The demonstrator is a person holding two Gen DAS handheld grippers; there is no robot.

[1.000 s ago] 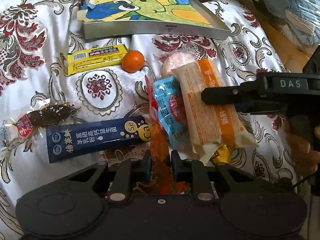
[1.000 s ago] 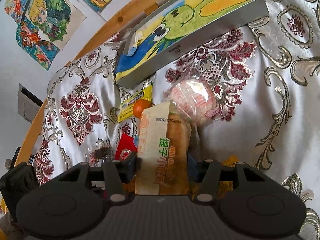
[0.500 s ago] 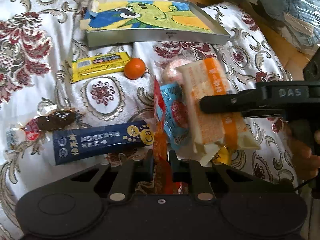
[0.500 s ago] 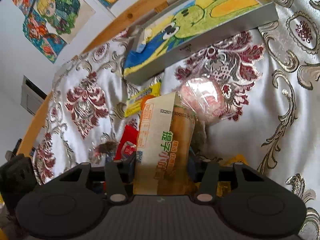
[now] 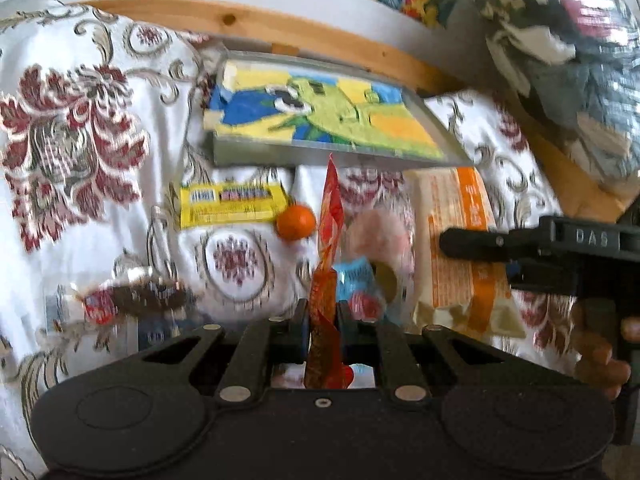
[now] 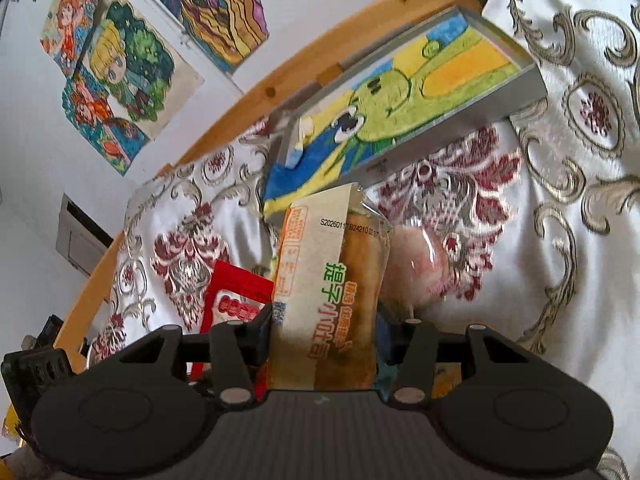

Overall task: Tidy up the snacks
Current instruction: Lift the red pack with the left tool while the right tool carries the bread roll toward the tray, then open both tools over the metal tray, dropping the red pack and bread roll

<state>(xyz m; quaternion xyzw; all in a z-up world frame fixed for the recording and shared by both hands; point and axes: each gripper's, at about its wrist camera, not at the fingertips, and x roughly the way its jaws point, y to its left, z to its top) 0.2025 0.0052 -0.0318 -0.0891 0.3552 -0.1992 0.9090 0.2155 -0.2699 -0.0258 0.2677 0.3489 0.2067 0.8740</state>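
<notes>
Left fingers (image 5: 322, 330) pinch red wrapper (image 5: 329, 240) — blurred, probably snack; right fingers (image 6: 326, 332) clamp bread pack (image 6: 328, 288).

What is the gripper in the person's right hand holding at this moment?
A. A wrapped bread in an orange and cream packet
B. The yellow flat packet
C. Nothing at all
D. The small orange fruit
A: in the right wrist view, the right gripper has its fingers closed on either side of the wrapped bread, while the orange fruit and yellow packet lie on the cloth.
</notes>
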